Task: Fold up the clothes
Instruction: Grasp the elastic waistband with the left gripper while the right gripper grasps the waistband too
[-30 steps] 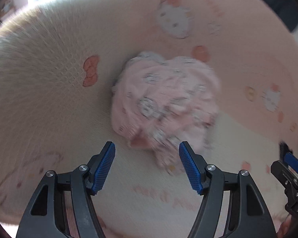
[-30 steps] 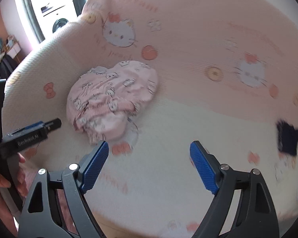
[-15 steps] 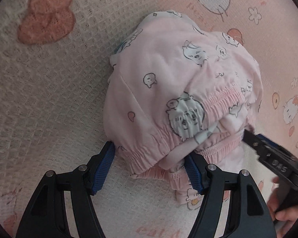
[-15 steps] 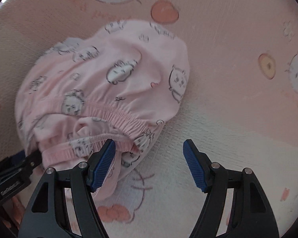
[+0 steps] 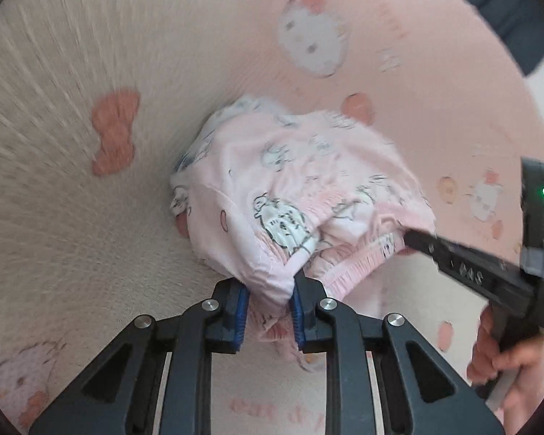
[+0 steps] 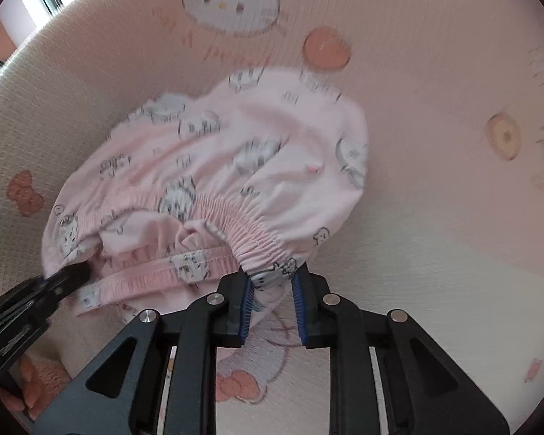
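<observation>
The pink garment [image 5: 301, 195] lies bunched on the blanket [image 5: 72, 217] — both the left gripper [image 5: 268, 306] and right gripper [image 6: 272, 299] have jaws closing, pinching its waistband.

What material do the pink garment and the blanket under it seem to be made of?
The pink garment looks like thin, soft knit cotton, matte: it creases loosely, and its waistband is gathered by elastic. The blanket looks like a thicker woven textile with a fine waffle-like grid on its surface, perhaps cotton. The fibre of either cannot be confirmed.
</observation>
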{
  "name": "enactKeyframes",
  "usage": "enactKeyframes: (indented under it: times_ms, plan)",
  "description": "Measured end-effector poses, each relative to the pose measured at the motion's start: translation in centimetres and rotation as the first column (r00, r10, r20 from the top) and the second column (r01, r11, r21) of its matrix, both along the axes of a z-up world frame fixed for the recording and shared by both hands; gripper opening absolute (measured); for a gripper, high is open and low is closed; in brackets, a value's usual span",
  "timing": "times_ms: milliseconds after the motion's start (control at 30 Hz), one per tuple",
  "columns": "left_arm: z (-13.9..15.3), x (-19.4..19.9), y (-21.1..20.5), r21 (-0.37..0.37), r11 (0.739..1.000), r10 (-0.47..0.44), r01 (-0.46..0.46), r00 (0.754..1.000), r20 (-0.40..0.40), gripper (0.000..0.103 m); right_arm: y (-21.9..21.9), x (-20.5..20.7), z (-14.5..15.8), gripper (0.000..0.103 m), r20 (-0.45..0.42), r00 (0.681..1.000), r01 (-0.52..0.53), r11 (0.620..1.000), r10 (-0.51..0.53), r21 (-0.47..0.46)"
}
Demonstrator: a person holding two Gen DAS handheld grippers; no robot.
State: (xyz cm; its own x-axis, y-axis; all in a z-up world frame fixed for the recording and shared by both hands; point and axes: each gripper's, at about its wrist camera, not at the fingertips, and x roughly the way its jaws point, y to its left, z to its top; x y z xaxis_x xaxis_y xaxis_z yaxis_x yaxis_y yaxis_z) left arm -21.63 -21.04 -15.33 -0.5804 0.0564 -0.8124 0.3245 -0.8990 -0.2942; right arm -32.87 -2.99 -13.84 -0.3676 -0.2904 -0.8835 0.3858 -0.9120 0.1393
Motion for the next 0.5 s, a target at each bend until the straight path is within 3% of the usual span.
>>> enactKeyframes:
  times_ms: [133, 233, 500]
  plan:
    - [0.8, 2.7, 1.1, -0.023, 0.999, -0.037, 0.037, 0.999, -0.019, 0.018, 1.6, 1.6, 4.4, 0.016, -0.121, 0.992, 0.040, 0.998, -0.034, 0.051]
    - [3.3, 1.9, 2.4, -0.020, 0.995, -0.096, 0.095, 0.995, -0.029, 0.018, 3.2, 2.9, 6.7, 0.012, -0.180, 0.982, 0.076, 0.995, -0.063, 0.070]
    - [8.3, 6.9, 9.7, -0.066, 0.955, -0.291, 0.289, 0.956, -0.039, 0.018, 10.2, 11.1, 10.8, 0.009, -0.278, 0.940, 0.220, 0.974, -0.196, 0.059]
